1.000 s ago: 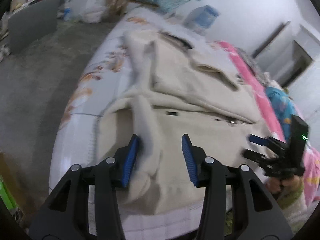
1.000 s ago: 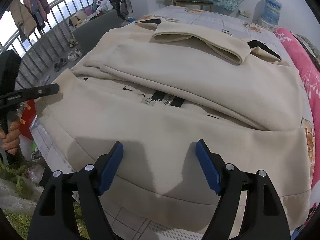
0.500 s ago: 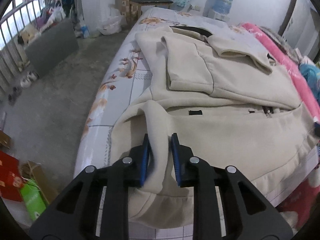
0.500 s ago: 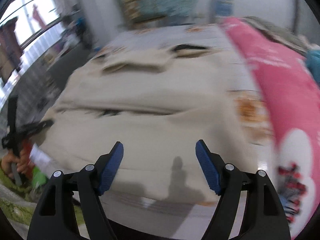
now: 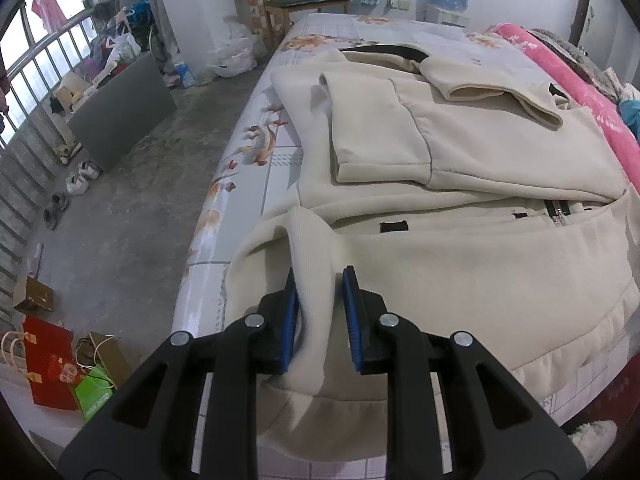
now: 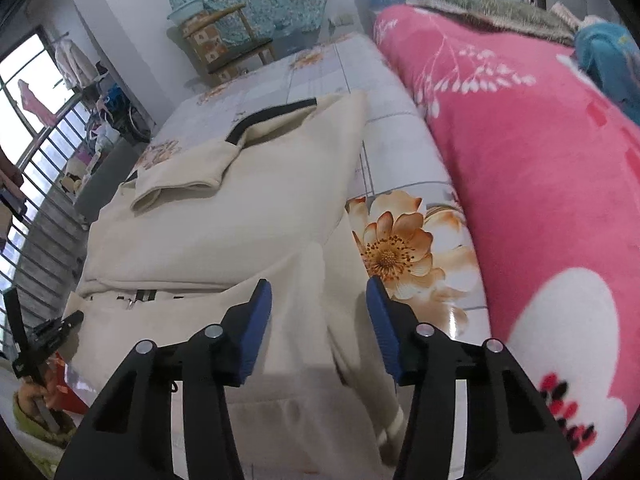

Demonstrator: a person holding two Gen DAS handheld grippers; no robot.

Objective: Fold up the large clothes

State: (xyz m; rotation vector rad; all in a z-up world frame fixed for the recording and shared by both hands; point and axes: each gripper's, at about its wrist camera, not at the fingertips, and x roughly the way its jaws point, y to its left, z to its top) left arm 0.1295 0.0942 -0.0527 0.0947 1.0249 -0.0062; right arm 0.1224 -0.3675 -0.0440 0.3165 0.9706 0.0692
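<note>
left wrist view: the left hand-held gripper [image 5: 319,312] is pinching a raised fold of the big soft cream fleece jacket [image 5: 460,208], which is lying on the flowery bed [image 5: 248,148]. the right hand-held gripper [image 6: 319,322] has just been closing and is sitting half open over the jacket's edge. the cloth looks thick and floppy, so holding both near corners is looking best.

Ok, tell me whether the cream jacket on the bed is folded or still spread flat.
Partly folded: the jacket has a sleeve laid across its body and its near hem doubled up, though it still covers most of the bed.
</note>
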